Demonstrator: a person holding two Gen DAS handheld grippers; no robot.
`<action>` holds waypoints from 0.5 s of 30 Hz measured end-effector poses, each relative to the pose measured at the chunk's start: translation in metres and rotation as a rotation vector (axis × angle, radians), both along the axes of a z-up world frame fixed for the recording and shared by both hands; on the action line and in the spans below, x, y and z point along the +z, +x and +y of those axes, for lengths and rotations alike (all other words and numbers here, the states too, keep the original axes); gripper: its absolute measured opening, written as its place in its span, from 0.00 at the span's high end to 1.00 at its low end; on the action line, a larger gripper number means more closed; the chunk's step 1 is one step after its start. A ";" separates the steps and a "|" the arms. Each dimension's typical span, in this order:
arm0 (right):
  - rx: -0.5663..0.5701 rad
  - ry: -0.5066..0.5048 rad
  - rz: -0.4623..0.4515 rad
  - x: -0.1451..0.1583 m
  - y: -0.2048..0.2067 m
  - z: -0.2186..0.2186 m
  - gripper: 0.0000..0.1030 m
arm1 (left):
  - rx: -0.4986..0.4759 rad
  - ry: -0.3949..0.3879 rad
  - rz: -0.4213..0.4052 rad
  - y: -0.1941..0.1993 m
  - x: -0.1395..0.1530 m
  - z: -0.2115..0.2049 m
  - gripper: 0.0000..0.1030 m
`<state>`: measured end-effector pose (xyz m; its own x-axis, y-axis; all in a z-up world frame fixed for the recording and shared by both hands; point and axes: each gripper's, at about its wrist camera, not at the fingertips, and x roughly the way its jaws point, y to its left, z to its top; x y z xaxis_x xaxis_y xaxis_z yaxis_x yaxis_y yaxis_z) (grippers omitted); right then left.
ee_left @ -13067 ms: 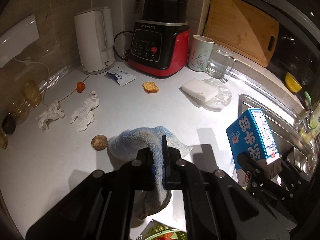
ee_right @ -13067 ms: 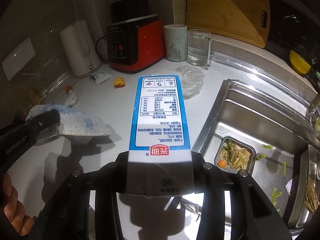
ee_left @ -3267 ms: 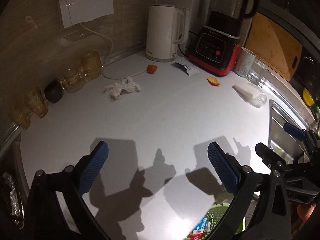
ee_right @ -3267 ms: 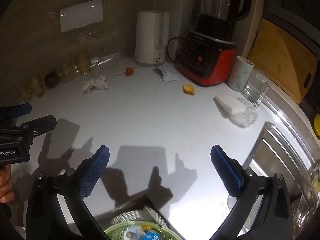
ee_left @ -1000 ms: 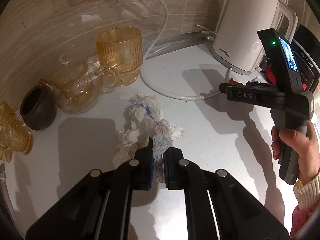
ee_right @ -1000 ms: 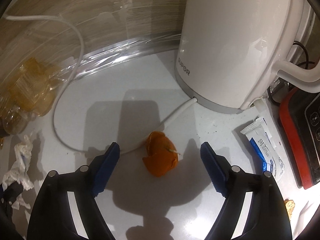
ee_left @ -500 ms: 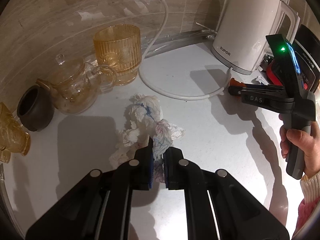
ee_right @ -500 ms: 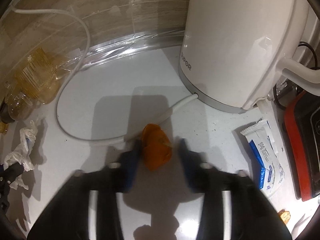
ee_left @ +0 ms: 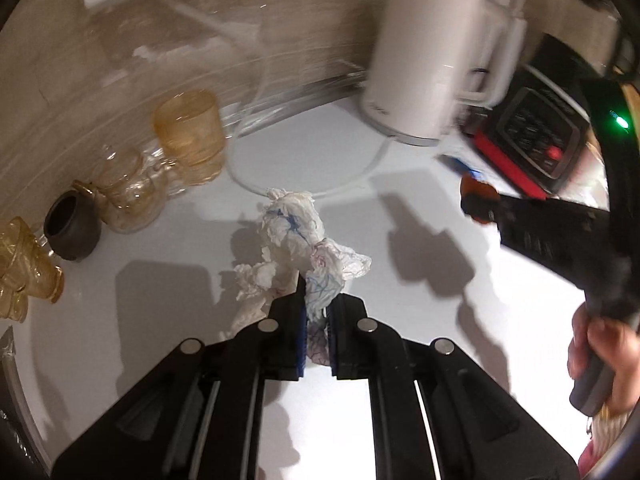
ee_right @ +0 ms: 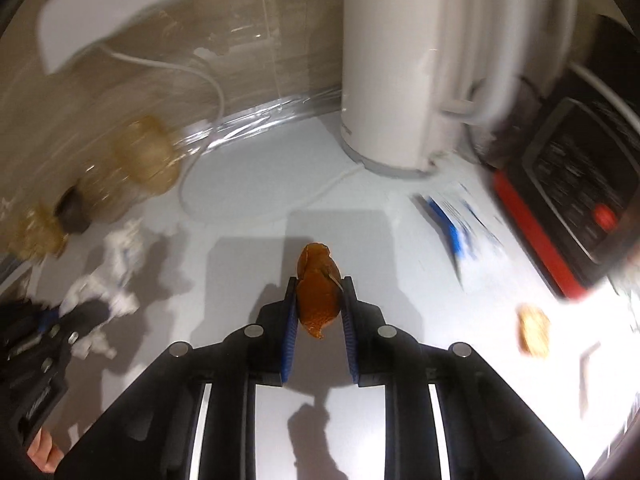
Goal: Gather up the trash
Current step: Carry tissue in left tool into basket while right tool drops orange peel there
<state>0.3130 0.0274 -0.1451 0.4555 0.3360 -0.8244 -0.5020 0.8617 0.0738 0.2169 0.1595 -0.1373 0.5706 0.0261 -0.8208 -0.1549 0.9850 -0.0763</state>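
Observation:
My left gripper point(ee_left: 316, 300) is shut on a crumpled white tissue point(ee_left: 296, 236) with blue and red marks, held just above the white counter. My right gripper point(ee_right: 319, 300) is shut on a piece of orange peel point(ee_right: 318, 288) and holds it above the counter. The right gripper and its peel also show at the right of the left wrist view point(ee_left: 476, 200). The left gripper and the tissue show at the lower left of the right wrist view point(ee_right: 100, 296).
A white kettle point(ee_right: 400, 60) with its cord stands at the back. A red and black blender base point(ee_right: 560, 208) is at right. A blue and white packet point(ee_right: 460, 220) and a food scrap point(ee_right: 534, 330) lie nearby. Amber glasses point(ee_left: 188, 140), a glass teapot and a dark pot point(ee_left: 72, 228) line the left wall.
My right gripper has closed on the orange peel and lifted it off the counter. My left gripper has lifted the tissue and pulled back. Both views are blurred by motion.

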 end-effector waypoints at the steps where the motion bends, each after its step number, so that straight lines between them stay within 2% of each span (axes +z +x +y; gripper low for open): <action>1: -0.012 0.004 -0.003 0.005 -0.015 -0.010 0.80 | -0.014 0.004 -0.005 -0.006 0.004 -0.009 0.92; 9: -0.118 0.027 0.008 0.021 -0.136 -0.081 0.79 | -0.140 -0.004 -0.031 -0.076 0.030 -0.083 0.92; 15: -0.211 0.035 0.023 0.026 -0.243 -0.159 0.79 | -0.236 -0.015 -0.020 -0.153 0.036 -0.140 0.92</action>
<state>0.0698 -0.1311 -0.1193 0.5003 0.2639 -0.8247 -0.3087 0.9442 0.1148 0.0641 0.0197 -0.1008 0.5758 -0.1217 -0.8085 0.0811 0.9925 -0.0917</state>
